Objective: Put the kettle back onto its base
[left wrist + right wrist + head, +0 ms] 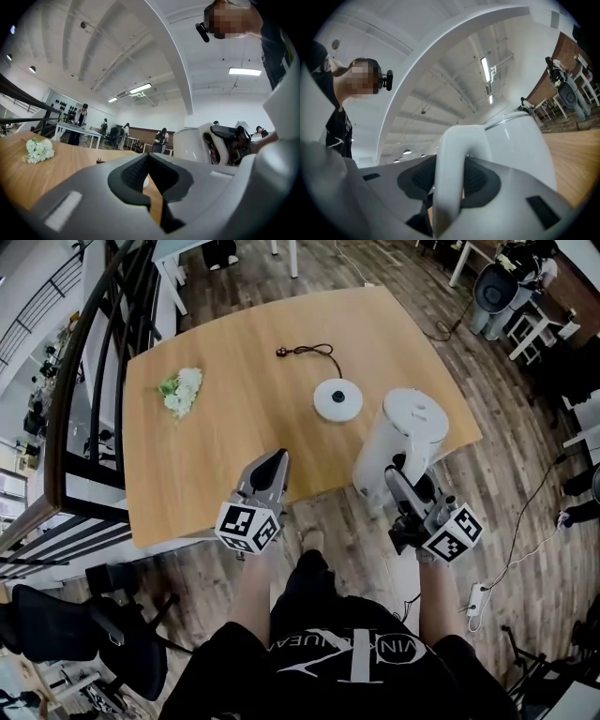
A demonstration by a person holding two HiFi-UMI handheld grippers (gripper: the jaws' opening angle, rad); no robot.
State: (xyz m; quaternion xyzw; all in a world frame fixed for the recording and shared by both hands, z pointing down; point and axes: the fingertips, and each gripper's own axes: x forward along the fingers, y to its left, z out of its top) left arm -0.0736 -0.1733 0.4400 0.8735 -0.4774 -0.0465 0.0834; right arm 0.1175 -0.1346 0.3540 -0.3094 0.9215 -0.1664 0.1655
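White kettle (pixel 405 437) is at the table's (pixel 225 418) near edge, by the right corner. Right tongs (pixel 398 474) are clamped on its handle (pixel 450 178). Its round base (pixel 337 399) sits apart, nearer the middle. Left tongs (pixel 275 461) are closed, holding nothing.

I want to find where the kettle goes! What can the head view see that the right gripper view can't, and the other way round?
Only the head view: the round base with its cord, the flowers, and the left tongs, shut and empty.
Only the right gripper view: the ceiling lights, and the handle up close, squeezed between the pads.
Both: the white kettle, the right tongs holding it, and the wooden table.
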